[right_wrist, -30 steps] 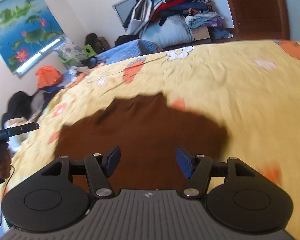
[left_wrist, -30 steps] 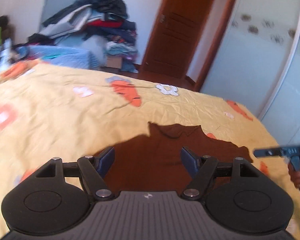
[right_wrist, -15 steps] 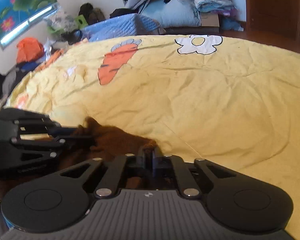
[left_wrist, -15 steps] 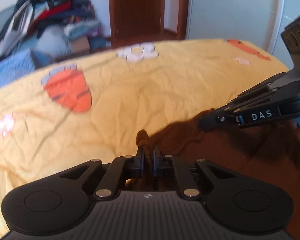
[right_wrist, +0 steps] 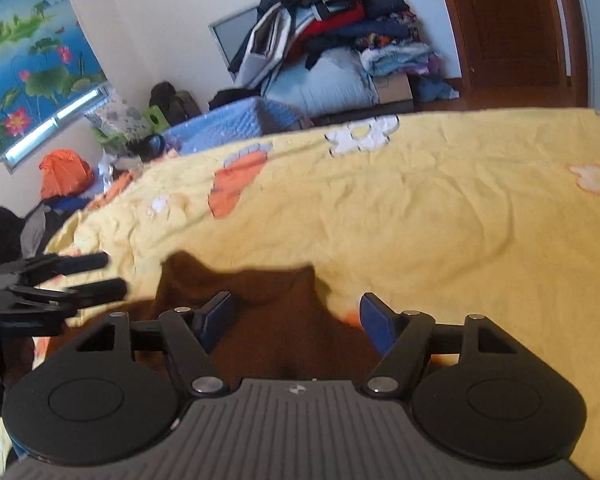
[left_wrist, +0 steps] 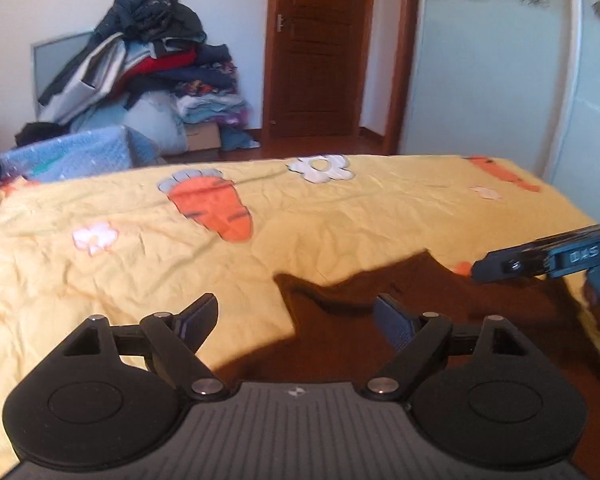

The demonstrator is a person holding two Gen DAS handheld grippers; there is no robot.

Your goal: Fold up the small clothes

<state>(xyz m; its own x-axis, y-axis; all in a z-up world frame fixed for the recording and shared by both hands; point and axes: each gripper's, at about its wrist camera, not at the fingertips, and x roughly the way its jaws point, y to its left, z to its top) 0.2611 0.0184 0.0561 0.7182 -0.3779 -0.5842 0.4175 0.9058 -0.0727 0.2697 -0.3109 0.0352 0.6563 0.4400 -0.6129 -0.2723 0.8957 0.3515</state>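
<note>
A small dark brown garment (left_wrist: 400, 312) lies flat on the yellow bedspread (left_wrist: 140, 240), its far edge folded over with two pointed corners. My left gripper (left_wrist: 296, 320) is open and empty, just above the garment's left edge. My right gripper (right_wrist: 298, 316) is open and empty over the garment (right_wrist: 284, 320) near its right side. The right gripper also shows at the right of the left wrist view (left_wrist: 540, 260). The left gripper shows at the left of the right wrist view (right_wrist: 80, 276), open.
The bedspread has orange carrot (left_wrist: 216, 204) and white flower prints. Beyond the bed stand a heap of clothes (left_wrist: 148, 76), a blue quilted bundle (left_wrist: 68, 156), a wooden door (left_wrist: 316, 48) and a white wardrobe (left_wrist: 500, 64).
Half a second ago both grippers were shut on the garment's edge. Now both have opened, let it go and drawn back; the garment lies on the bed.
</note>
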